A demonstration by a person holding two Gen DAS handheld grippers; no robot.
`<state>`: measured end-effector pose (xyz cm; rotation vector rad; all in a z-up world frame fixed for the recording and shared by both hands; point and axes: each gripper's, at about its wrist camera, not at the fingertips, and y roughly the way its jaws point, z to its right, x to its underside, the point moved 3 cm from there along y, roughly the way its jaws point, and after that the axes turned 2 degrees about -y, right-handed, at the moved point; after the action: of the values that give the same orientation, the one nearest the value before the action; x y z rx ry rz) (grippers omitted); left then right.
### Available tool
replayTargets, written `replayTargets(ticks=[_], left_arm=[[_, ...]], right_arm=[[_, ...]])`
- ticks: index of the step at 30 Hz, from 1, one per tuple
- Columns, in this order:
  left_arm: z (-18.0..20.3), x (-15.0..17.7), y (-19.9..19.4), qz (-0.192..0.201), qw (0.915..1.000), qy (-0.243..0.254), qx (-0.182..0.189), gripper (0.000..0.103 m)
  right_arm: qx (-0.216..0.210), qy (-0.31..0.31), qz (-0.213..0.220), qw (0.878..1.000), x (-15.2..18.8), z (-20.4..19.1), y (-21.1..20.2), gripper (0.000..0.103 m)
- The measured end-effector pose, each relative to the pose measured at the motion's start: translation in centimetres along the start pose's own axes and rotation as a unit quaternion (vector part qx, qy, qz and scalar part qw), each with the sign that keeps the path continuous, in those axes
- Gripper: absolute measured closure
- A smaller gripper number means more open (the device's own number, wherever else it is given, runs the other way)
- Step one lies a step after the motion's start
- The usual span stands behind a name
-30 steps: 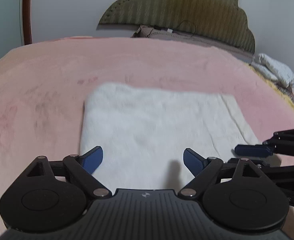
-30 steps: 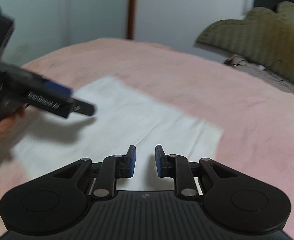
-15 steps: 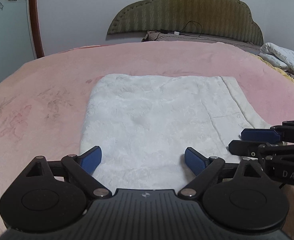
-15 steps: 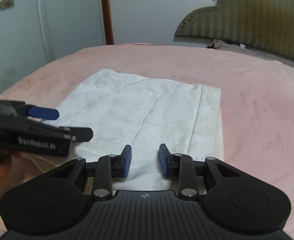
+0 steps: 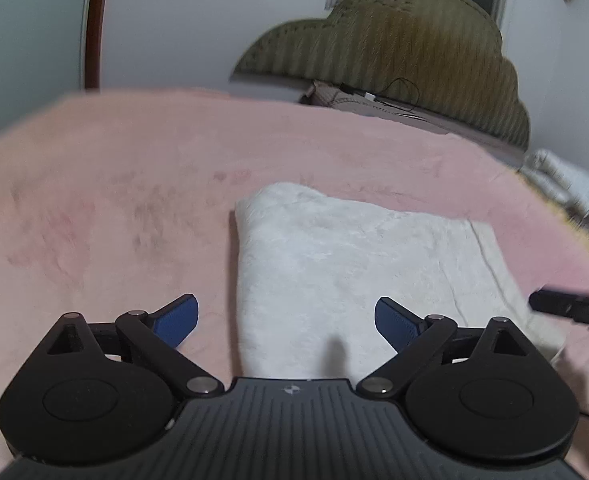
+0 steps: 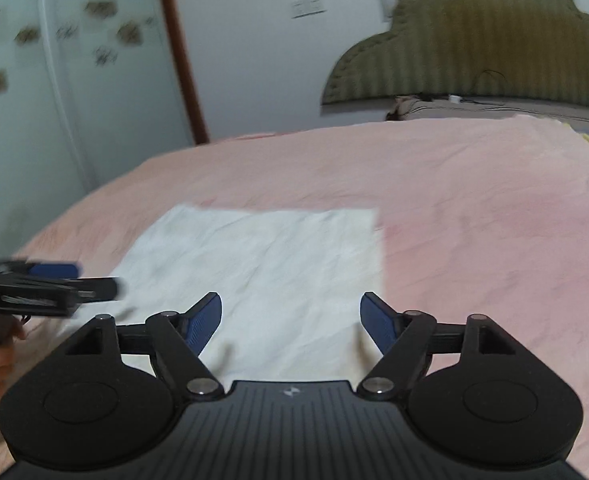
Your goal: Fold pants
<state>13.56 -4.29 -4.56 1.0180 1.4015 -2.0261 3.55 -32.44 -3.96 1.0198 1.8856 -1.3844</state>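
Note:
The white pants (image 5: pixel 354 264) lie folded into a flat rectangle on the pink bed cover (image 5: pixel 114 200). They also show in the right wrist view (image 6: pixel 262 264). My left gripper (image 5: pixel 286 320) is open and empty, just above the near left edge of the pants. My right gripper (image 6: pixel 290 320) is open and empty, over the near right part of the pants. The right gripper shows at the right edge of the left wrist view (image 5: pixel 570 306). The left gripper shows at the left of the right wrist view (image 6: pixel 46 288), held by a hand.
An olive padded headboard (image 5: pixel 394 44) stands at the far end of the bed. A rumpled white cloth (image 5: pixel 566 180) lies at the far right edge. A wardrobe with flower decals (image 6: pixel 34 60) stands left of the bed.
My right gripper has opened wide from a narrow gap. Both grippers shifted, the left one swinging toward the left edge of the pants. The views are blurred by motion.

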Motion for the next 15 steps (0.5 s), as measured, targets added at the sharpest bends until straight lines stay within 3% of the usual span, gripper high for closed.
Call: replayTargets(ticks=[5, 8, 11, 15], left_arm=[[-3.7, -0.1, 3.4, -0.077, 0.9876, -0.072, 0.117, 0.007], [-3.4, 0.1, 4.5, -0.072, 0.9827, -0.063, 0.158, 0.002], [-2.2, -0.1, 5.8, -0.071, 0.981, -0.039, 0.176, 0.002], [-0.3, -0.3, 7.1, -0.055, 0.9863, -0.041, 0.151, 0.006]], right_arm=[[-0.084, 0.095, -0.07, 0.989, 0.1, 4.8, 3.5, 0.027], [-0.144, 0.116, -0.078, 0.98, 0.2, 5.7, 4.7, 0.026], [-0.19, 0.131, -0.089, 0.969, -0.4, 6.0, 6.1, 0.026], [-0.219, 0.151, -0.088, 0.96, -1.3, 5.5, 8.4, 0.029]])
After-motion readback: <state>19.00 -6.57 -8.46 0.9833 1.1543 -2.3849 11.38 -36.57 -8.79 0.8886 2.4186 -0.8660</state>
